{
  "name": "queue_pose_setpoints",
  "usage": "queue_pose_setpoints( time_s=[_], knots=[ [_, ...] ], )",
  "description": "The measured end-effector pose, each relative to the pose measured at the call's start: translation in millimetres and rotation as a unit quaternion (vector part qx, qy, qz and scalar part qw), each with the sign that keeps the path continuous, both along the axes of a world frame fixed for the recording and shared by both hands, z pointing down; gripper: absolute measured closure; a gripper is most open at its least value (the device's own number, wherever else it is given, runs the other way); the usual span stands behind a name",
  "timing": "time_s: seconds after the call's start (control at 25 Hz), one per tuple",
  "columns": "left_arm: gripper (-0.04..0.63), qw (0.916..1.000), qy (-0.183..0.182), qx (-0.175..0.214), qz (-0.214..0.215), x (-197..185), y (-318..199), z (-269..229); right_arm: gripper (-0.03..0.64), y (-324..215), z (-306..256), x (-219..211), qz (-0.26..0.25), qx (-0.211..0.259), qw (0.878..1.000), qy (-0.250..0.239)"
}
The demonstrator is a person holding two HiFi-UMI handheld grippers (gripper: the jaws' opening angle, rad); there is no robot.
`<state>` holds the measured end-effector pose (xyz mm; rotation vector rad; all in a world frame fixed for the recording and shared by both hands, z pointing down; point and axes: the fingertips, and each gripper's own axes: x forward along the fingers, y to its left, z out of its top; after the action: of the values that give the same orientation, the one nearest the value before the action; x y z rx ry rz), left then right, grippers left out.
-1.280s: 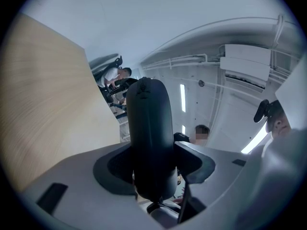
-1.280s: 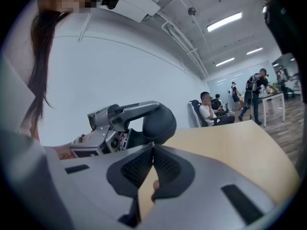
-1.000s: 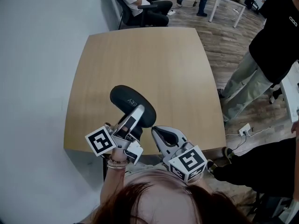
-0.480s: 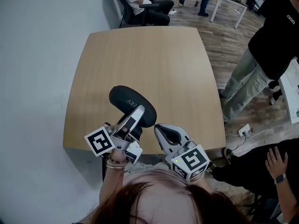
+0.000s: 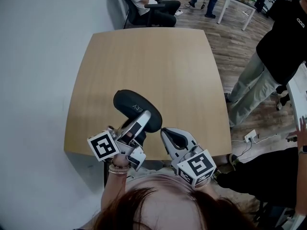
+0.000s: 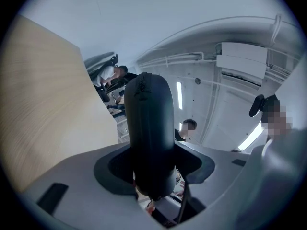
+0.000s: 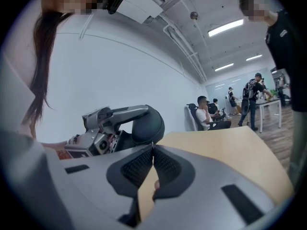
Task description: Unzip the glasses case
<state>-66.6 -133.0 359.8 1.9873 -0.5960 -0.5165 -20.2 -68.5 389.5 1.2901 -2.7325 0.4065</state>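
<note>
The black oval glasses case (image 5: 135, 108) is held up above the near edge of the wooden table (image 5: 144, 56). My left gripper (image 5: 139, 122) is shut on its near end. In the left gripper view the case (image 6: 148, 123) stands upright between the two jaws, with the zip seam running up its middle. My right gripper (image 5: 163, 131) sits just right of the case's near end, its jaws closed tip to tip. In the right gripper view the tips (image 7: 153, 146) meet right in front of the case (image 7: 147, 123). I cannot tell whether the zip pull is pinched there.
A grey wall runs along the table's left side. A person in black (image 5: 280, 47) stands at the right, and another sits on a chair (image 5: 148, 4) beyond the far edge. A power strip (image 5: 250, 135) lies on the floor at the right.
My right gripper has crept slightly to the right. The left gripper and the case have stayed still. The bystanders at the right have shifted.
</note>
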Motion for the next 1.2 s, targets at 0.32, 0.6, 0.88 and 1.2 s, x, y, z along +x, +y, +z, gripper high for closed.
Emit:
queue_pose_setpoints(
  time_s=[0.32,0.6,0.88,1.2],
  knots=[
    [0.354,0.9998,-0.013,0.000,0.014,-1,0,5,0.600,-3,5,0,0.003,0.001,1.000,0.008],
    [0.356,0.9991,-0.030,0.003,0.030,0,-1,9,0.600,-10,5,3,0.007,0.000,1.000,0.011],
    [0.356,0.9972,-0.052,0.017,0.051,-1,-4,10,0.600,-14,8,1,0.007,0.004,1.000,0.022],
    [0.356,0.9949,-0.068,0.023,0.071,24,13,11,0.600,0,10,24,0.011,0.011,1.000,0.027]
  ],
)
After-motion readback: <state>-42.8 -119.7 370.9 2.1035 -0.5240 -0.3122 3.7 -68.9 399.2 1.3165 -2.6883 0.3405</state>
